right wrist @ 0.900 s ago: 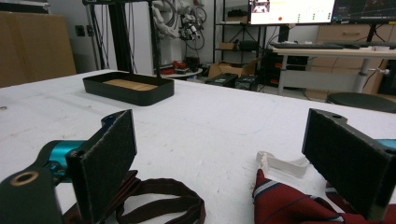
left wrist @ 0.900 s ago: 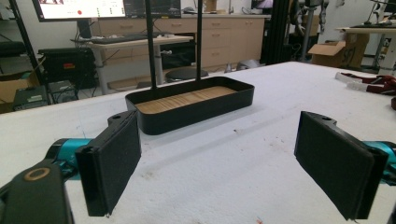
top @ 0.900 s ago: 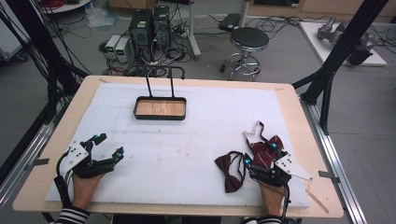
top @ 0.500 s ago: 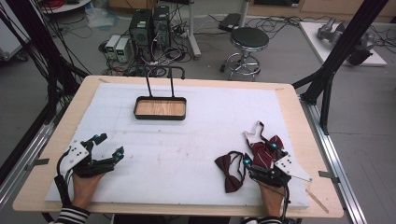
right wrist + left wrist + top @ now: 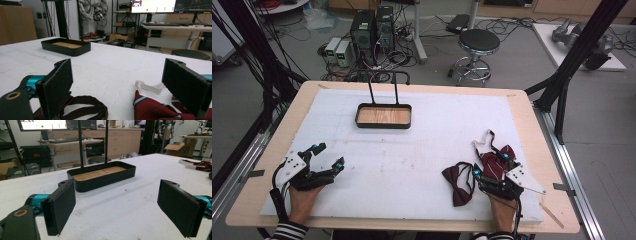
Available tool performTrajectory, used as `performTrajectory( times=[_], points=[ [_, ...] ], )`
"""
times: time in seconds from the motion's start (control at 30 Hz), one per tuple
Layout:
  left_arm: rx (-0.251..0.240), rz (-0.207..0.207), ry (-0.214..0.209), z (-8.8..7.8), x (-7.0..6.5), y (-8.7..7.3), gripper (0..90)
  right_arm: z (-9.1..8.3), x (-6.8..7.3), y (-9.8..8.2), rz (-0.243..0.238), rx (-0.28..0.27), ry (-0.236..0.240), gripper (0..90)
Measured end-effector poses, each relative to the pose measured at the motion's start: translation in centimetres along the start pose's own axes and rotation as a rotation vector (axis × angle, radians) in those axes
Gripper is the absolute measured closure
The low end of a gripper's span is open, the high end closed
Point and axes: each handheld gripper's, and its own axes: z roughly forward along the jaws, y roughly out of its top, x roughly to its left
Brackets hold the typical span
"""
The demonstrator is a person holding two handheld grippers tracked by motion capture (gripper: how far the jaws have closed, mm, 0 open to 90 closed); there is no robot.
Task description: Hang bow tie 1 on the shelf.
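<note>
A black tray (image 5: 383, 116) with a wooden floor and a tall wire handle stands at the back middle of the white mat. My left gripper (image 5: 329, 155) rests open near the front left, holding nothing; the tray (image 5: 100, 176) lies ahead of its jaws. At the front right my right gripper (image 5: 490, 164) is open above two ties. A dark maroon bow tie (image 5: 458, 182) lies just to its left, its strap (image 5: 85, 105) under the left jaw. A red striped tie (image 5: 494, 157) with a white strap (image 5: 150, 87) lies between and under the jaws.
The white mat (image 5: 432, 140) covers a wooden table (image 5: 522, 105). Beyond the table's far edge stand a stool (image 5: 478, 45), computer cases (image 5: 372, 25) and cables on the floor. Black frame posts (image 5: 572, 65) rise at both sides.
</note>
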Motion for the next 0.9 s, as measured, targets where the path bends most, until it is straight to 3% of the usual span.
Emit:
performTrajectory(
  times=[0.2, 0.33, 0.47, 0.7, 0.9],
  points=[
    [-0.002, 0.002, 0.001, 0.0, 0.0, 0.0, 15.5, 0.3, 0.1, 0.2, -0.018, 0.039, -0.005, 9.1],
    [-0.001, 0.000, 0.000, 0.0, 0.0, 0.0, 15.5, 0.5, 0.0, 0.5, 0.003, 0.091, 0.010, 9.1],
    [-0.002, 0.001, 0.000, 0.0, 0.0, 0.0, 15.5, 0.4, -0.2, 1.3, -0.017, 0.100, 0.016, 9.2],
    [-0.002, 0.003, 0.002, 0.0, 0.0, 0.0, 15.5, -0.1, -1.1, 3.5, -0.031, 0.113, 0.032, 9.1],
    [-0.003, 0.006, 0.001, 0.0, 0.0, 0.0, 15.5, -0.1, -1.8, 5.5, -0.068, 0.172, 0.018, 9.1]
  ],
)
